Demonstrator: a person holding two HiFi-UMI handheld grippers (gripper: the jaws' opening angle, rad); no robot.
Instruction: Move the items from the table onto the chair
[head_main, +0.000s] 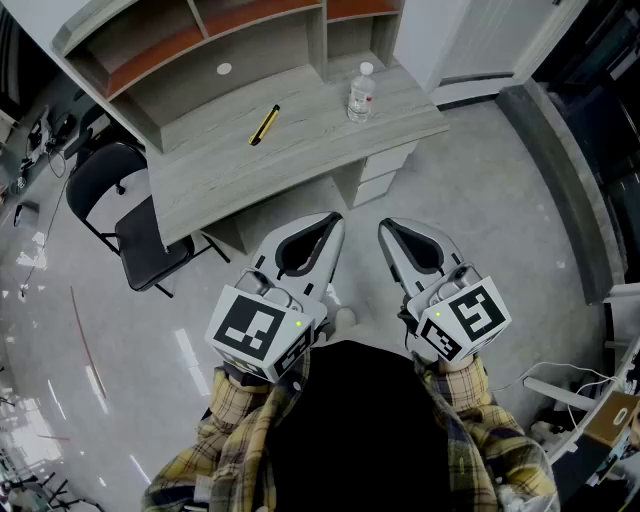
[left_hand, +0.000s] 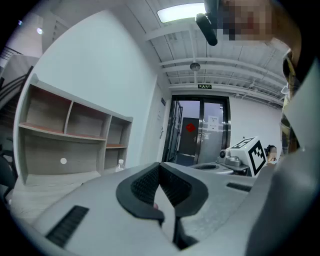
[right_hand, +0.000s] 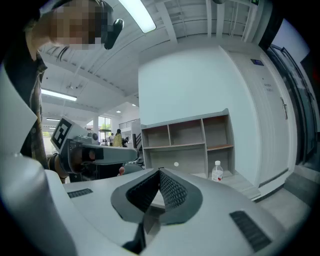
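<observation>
Grippers are seen low in the head view, side by side, each held by an arm in a yellow checked sleeve (head_main: 232, 420). The left gripper (head_main: 333, 218) is shut tight, with its jaws pressed together at the tips, and nothing is held between them. The right gripper (head_main: 385, 226) is shut tight as well, and nothing is held in it. Both are pointed toward the table (head_main: 230, 180) and are kept apart from it, over the grey floor (head_main: 480, 200). A yellow tool (head_main: 264, 125) is laid flat near the middle of the table top. A clear bottle (head_main: 361, 93) with a white cap is stood upright near the right end of the table, well apart from the yellow tool. A set of open shelves (head_main: 260, 40) is fixed along the back of the table. A black chair (head_main: 150, 250) is placed at the left end of the table, just beside its corner. The yellow tool and the bottle are both on the table, and neither is touched by a gripper.
</observation>
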